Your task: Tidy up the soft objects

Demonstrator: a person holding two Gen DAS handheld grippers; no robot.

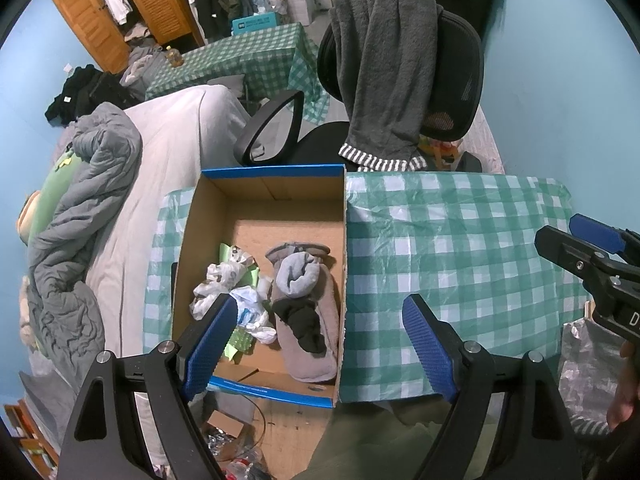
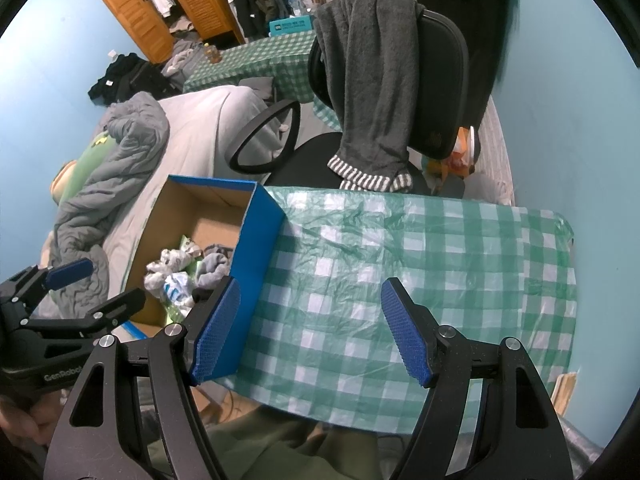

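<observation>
A blue-edged cardboard box (image 1: 264, 184) stands on the left part of the green checked table (image 1: 460, 248). Inside lie a grey-brown slipper (image 1: 316, 332) with a rolled light grey sock (image 1: 298, 276) and a black sock (image 1: 300, 320) on it, beside crumpled white plastic bags (image 1: 232, 288). My left gripper (image 1: 320, 340) hovers open above the box's near right corner, nothing between its blue pads. My right gripper (image 2: 310, 332) is open over the bare tablecloth (image 2: 420, 264), just right of the box (image 2: 256, 232). Each gripper shows in the other's view, the right one (image 1: 592, 252) and the left one (image 2: 80, 284).
A black office chair (image 1: 404, 92) with a dark grey towel (image 1: 384, 76) draped over its back stands behind the table. A bed with a grey duvet (image 1: 80, 216) lies to the left. Clutter covers the floor (image 1: 240, 440) below the table's near edge.
</observation>
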